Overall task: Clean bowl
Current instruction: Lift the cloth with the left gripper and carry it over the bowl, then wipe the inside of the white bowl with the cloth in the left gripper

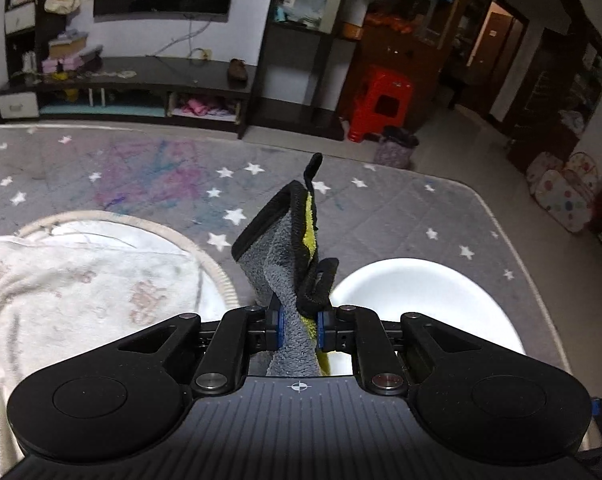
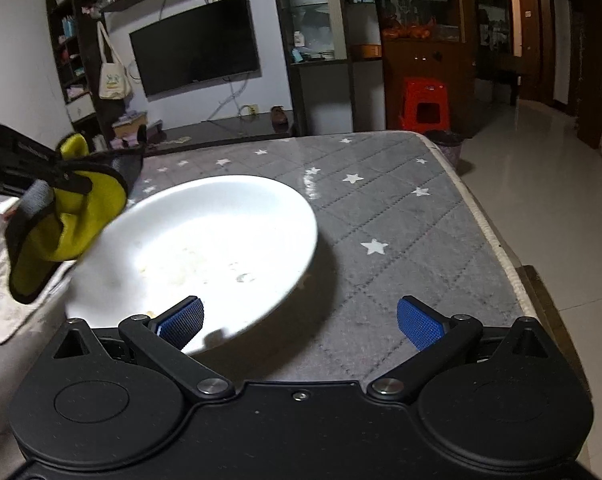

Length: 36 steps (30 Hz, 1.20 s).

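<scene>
My left gripper (image 1: 299, 330) is clamped on the cleaning cloth (image 1: 285, 248), blue pads pinching its grey terry middle. Cloth is grey one side, yellow-green the other, black trim, with a black loop sticking up at the top. It stands up out of the jaws, twisted, and some hangs below them.

My right gripper (image 2: 301, 322) is spread wide, nothing between the pads. Left blue pad (image 2: 181, 320) overlaps the near rim of the bowl (image 2: 205, 240) in view; can't tell if it touches. Right pad sits over bare mat.

Bowl: white, shallow, wide, sitting on the grey star-print mat (image 2: 381, 216). Inside: pale yellowish food residue smeared across the bottom, plus a small dark speck nearer the right side. From the left wrist view the bowl (image 1: 421, 300) is just right of the cloth, partly hidden behind the gripper; the part showing there is glare-white, contents not readable.

From the right wrist view the cloth (image 2: 65, 220) hangs from the left gripper (image 2: 41, 176) at the bowl's left edge, yellow side facing, above the rim; contact unclear.

Left of the bowl: a round basin (image 1: 205, 256) with a beige rim, holding a crumpled white towel (image 1: 81, 280) with a faded pink print; the towel spills over its near side.

Beyond the mat: TV (image 2: 195, 56), red plastic stool (image 2: 425, 104).
</scene>
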{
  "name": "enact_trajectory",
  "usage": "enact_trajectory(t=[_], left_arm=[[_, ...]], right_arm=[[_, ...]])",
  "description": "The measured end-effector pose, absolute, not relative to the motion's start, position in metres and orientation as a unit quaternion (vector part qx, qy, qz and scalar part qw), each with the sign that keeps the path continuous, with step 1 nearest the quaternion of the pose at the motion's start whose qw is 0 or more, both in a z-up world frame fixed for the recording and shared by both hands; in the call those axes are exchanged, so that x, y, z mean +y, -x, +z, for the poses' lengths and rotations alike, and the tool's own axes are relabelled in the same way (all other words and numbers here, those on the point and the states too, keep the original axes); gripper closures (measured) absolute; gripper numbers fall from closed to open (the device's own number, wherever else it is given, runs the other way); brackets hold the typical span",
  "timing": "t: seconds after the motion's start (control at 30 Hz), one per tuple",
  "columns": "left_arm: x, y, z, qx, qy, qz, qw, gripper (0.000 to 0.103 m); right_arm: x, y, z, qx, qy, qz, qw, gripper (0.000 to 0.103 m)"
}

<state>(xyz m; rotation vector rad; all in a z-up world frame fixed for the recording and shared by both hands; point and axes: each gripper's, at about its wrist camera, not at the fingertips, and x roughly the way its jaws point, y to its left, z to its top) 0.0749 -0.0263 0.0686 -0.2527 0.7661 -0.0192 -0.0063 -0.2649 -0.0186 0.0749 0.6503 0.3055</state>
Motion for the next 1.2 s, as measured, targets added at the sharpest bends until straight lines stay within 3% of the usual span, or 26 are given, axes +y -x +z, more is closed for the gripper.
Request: enact_trajectory(t=[1.2], left_arm=[[-0.097, -0.114, 0.05, 0.414, 0.025, -0.109, 0.903, 0.089]], right_arm=[[-0.224, -0.006, -0.033, 0.337, -0.007, 0.167, 0.927, 0.0]])
